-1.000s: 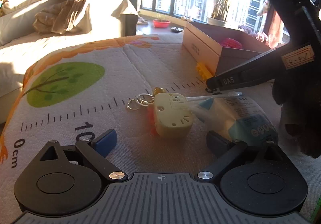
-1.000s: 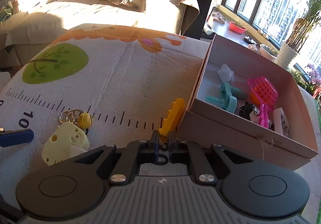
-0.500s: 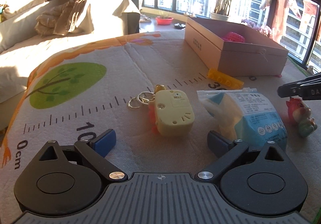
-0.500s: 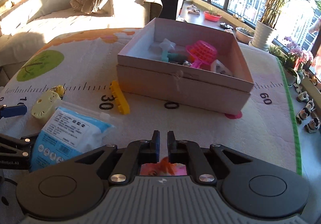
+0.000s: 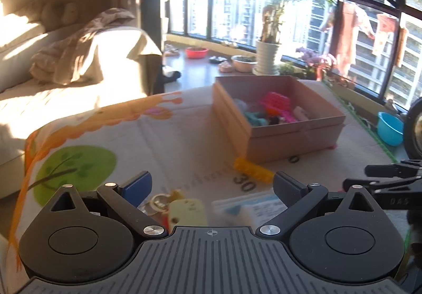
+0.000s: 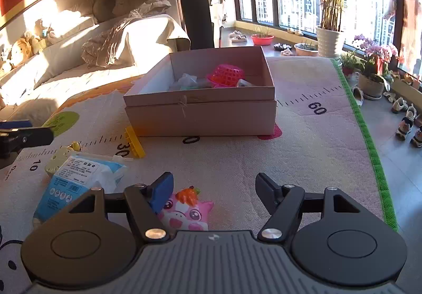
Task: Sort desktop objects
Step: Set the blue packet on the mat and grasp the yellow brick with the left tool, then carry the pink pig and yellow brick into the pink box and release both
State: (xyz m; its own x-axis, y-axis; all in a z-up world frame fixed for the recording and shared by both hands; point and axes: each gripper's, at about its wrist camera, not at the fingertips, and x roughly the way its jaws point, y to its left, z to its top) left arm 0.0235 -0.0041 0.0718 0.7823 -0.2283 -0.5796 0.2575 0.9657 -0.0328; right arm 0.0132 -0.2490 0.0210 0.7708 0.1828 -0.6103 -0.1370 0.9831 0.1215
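Note:
An open cardboard box (image 6: 200,109) (image 5: 290,135) stands on the play mat with several toys inside. In front of it lie a yellow brick (image 6: 134,141) (image 5: 253,168), a blue-white tissue pack (image 6: 76,180) (image 5: 250,208) and a pale yellow keychain toy (image 5: 187,212) (image 6: 56,159). My right gripper (image 6: 213,188) hangs over a pink pig toy (image 6: 187,211). Its jaws are opening, and the toy lies on the mat between them, close to the left pad, not gripped. My left gripper (image 5: 211,186) is open and empty above the keychain toy and tissue pack.
The mat (image 6: 303,151) ends at a green border (image 6: 369,141) on the right, with floor, shoes and potted plants beyond. A sofa (image 6: 87,56) stands behind the mat on the left. The right gripper's arm (image 5: 390,183) shows at the left wrist view's right edge.
The right gripper swung from the yellow brick to the right, over the pink pig toy, and its shut jaws opened. The left gripper rose, still open, and the keychain toy sank low in its view.

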